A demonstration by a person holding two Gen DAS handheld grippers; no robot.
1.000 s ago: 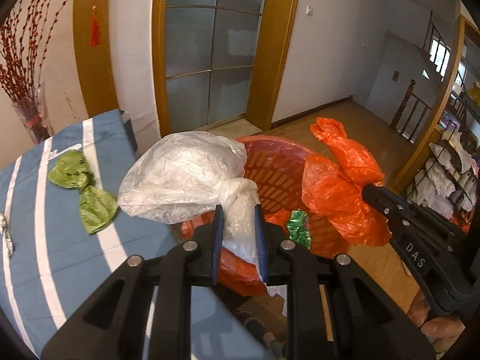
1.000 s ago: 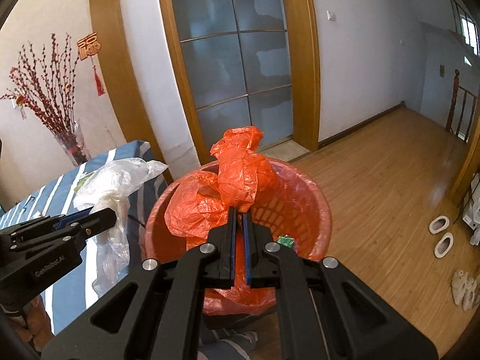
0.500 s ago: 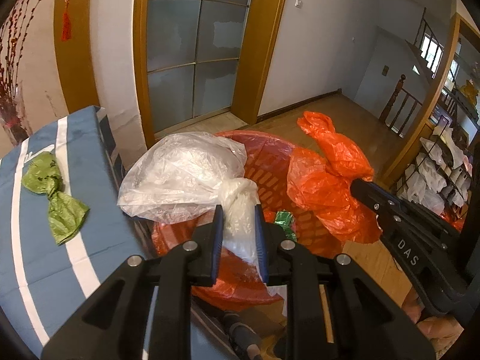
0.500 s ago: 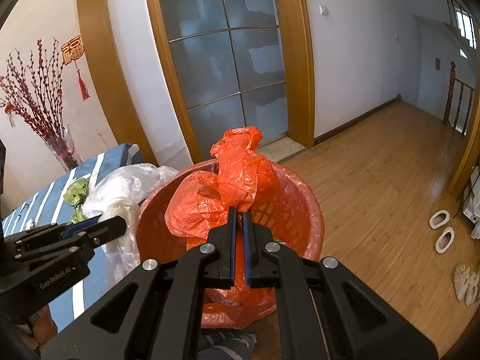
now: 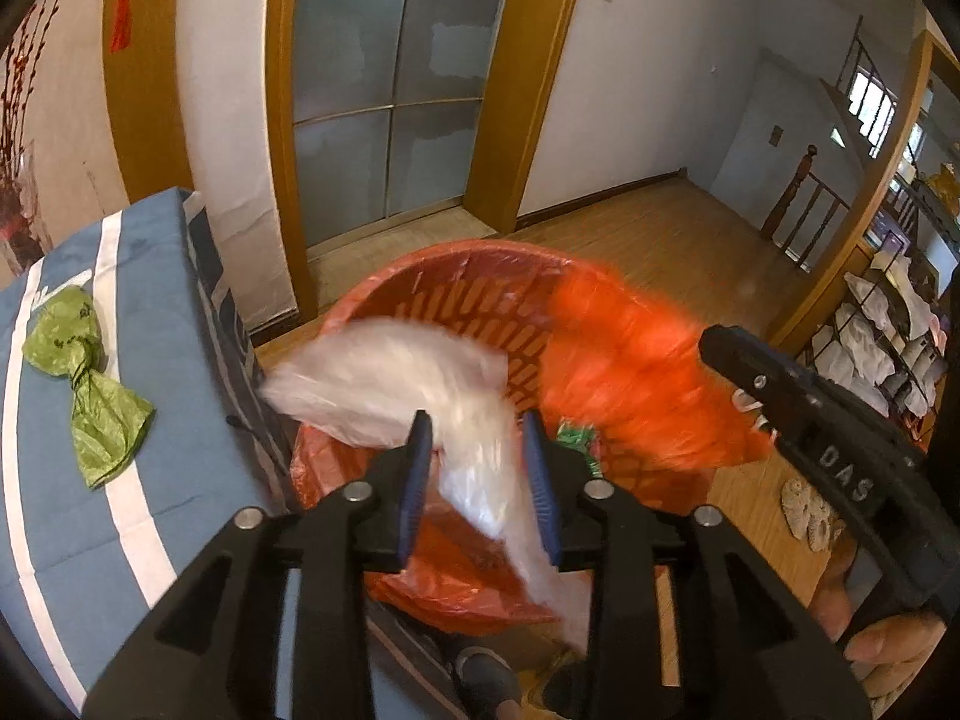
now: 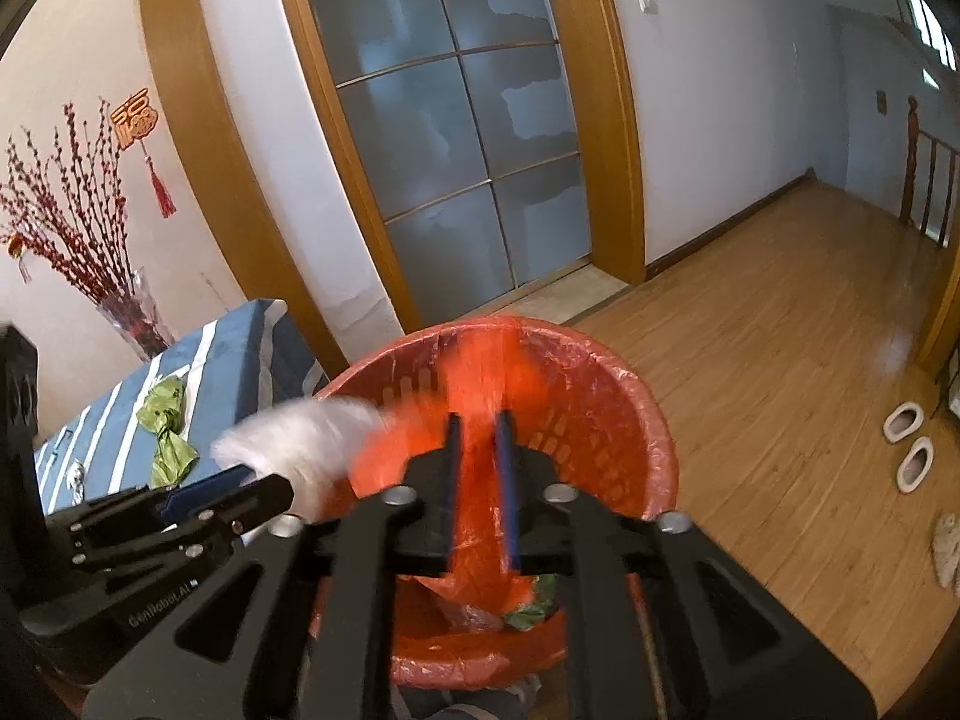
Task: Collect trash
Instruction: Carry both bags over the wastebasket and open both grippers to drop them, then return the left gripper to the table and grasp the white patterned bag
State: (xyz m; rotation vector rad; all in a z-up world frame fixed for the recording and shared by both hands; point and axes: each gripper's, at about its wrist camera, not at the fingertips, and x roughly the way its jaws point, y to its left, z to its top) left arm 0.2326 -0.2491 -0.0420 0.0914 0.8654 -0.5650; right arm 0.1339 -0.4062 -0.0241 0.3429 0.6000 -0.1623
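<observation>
One red basket (image 5: 456,276). Left gripper (image 5: 480,480), right gripper (image 6: 478,480): jaws just parted, gripping nothing. One white bag (image 5: 420,384), one orange bag (image 5: 624,372), blurred, over basket. One green bag (image 5: 90,384) on striped table (image 5: 168,276) beside basket.

A white translucent plastic bag (image 5: 396,384), crumpled and smeared by motion blur, hangs over the near left rim of the red basket (image 5: 420,276), its twisted neck trailing down toward the basket's inside. Beside it an orange plastic bag (image 5: 630,378), also blurred, sits over the basket's right half (its outline cannot be made out sharply). The basket is round, with slotted walls and a red liner draped over its rim; it stands on the wooden floor just beside the blue striped tabletop. Inside it lies a small green wrapper (image 5: 576,435). On the tabletop, well apart from the basket, lies a green bag (image 5: 90,384), knotted at its middle and spread flat
</observation>
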